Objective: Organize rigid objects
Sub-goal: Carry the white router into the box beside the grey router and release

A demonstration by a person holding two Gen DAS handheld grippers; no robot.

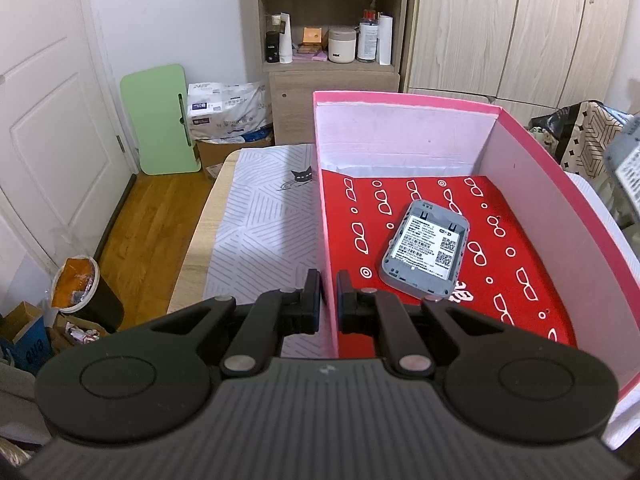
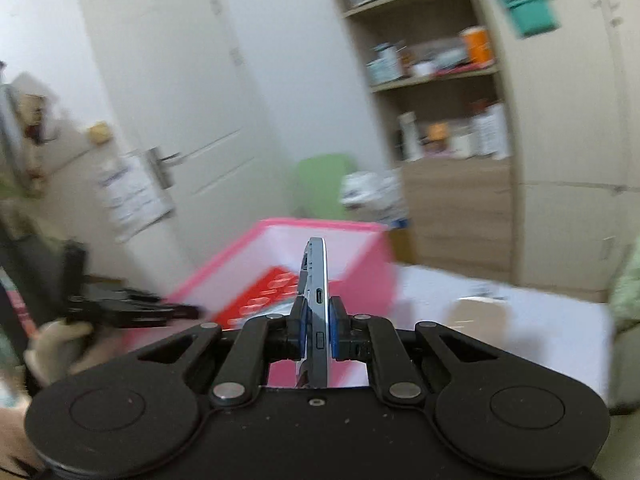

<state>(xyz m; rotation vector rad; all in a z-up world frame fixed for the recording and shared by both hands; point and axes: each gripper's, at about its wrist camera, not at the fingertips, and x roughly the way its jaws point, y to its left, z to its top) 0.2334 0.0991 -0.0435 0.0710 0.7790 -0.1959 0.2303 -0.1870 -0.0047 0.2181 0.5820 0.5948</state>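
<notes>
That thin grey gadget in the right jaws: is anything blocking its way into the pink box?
Nothing visible does. The thin grey device is held on edge above the pink box, whose top is open. Inside, another grey device lies on the red floor, with bare floor around it.

Left wrist: close, looking steeply down over left gripper (image 1: 329,294) into pink box (image 1: 404,100). Right wrist: tilted, blurred, facing across room past right gripper (image 2: 316,326). Shared: box, shelf unit (image 1: 332,32), door.
</notes>
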